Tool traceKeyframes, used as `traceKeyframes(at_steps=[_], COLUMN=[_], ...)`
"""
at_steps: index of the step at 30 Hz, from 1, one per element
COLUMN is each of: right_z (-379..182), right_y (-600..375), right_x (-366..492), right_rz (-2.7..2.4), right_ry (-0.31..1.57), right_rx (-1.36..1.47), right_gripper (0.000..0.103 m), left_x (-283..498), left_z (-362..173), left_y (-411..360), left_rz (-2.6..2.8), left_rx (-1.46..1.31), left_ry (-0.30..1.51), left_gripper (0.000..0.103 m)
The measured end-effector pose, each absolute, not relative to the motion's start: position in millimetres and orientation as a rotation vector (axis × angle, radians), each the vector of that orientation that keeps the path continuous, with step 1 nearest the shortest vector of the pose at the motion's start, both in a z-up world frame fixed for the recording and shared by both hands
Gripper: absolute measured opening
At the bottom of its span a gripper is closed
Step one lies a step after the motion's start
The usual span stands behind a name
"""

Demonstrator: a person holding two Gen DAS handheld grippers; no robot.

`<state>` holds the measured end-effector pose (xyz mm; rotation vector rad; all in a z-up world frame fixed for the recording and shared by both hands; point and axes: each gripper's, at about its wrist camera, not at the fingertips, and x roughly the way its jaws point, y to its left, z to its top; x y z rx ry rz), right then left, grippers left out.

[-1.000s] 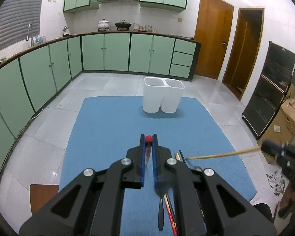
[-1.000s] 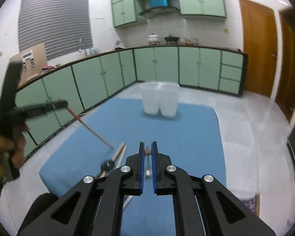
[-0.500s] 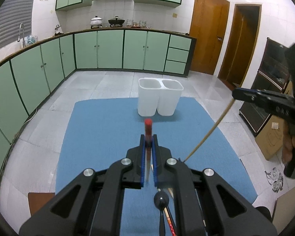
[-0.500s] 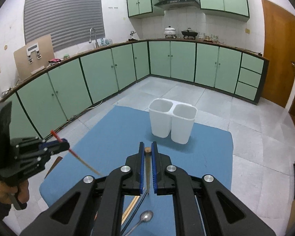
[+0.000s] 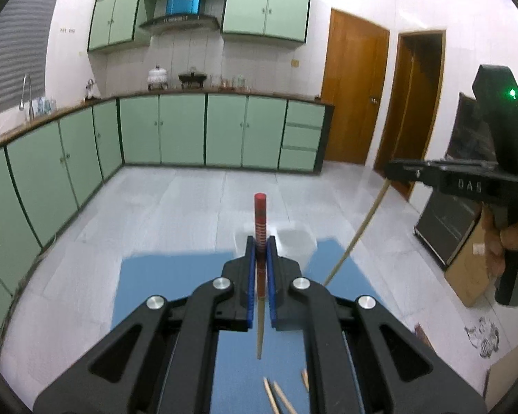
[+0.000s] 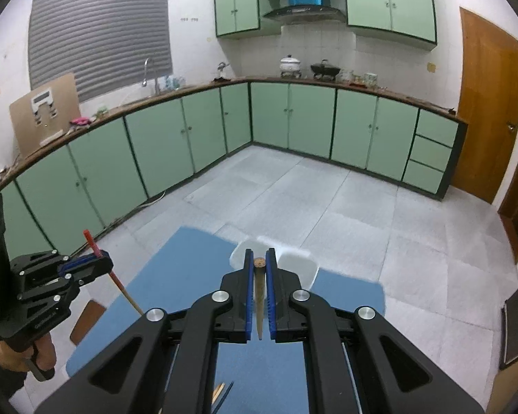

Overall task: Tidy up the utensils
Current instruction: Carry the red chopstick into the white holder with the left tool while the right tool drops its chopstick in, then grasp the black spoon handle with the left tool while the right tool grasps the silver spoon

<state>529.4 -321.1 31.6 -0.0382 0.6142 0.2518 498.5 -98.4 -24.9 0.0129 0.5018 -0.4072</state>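
- Left gripper (image 5: 260, 246) is clamped on a red-topped chopstick (image 5: 260, 214), held upright with its pale tip hanging down over the blue mat (image 5: 162, 276).
- Right gripper (image 6: 258, 262) is clamped on a plain wooden chopstick (image 6: 259, 296), also carried aloft, tip down.
- The white two-compartment holder (image 6: 295, 264) sits at the far end of the mat, just past both sets of fingertips and largely hidden behind them.
- Whether anything is already in the holder cannot be told from here.
- More chopsticks (image 5: 276, 393) lie on the mat's near edge, far from the holder, so sorting looks early: two sticks in the air, none seen delivered, several left.
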Motion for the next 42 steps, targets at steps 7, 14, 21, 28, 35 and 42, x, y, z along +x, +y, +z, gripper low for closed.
traceKeyframes(at_steps=[7, 14, 21, 28, 35, 42], right_z=[58, 14, -47, -26, -61, -228], right_y=[-326, -338, -352, -367, -351, -289], right_x=[589, 643, 653, 594, 413, 264], right_rz=[0.201, 0.175, 0.188, 0.200, 0.238, 0.201], right_ry=[0.575, 0.622, 0.689, 0.594, 0.498, 0.693], right_rx=[-0.052, -0.047, -0.015, 0.012, 0.034, 0.055], right_gripper=[0.007, 0.007, 0.008, 0.020, 0.036, 0.036], left_x=[568, 629, 651, 595, 433, 293], left_z=[13, -6, -78, -67, -81, -186], left_y=[-133, -182, -182, -140, -87, -66], left_rz=[-0.381, -0.364, -0.350, -0.345, -0.316, -0.299], left_rx=[-0.010, 0.030, 0.024, 0.036, 0.113, 0.177], left_ry=[0.398, 0.372, 0.476, 0.432, 0.363, 0.525], left_gripper=[0.005, 0.005, 0.008, 0.039, 0.064, 0.066])
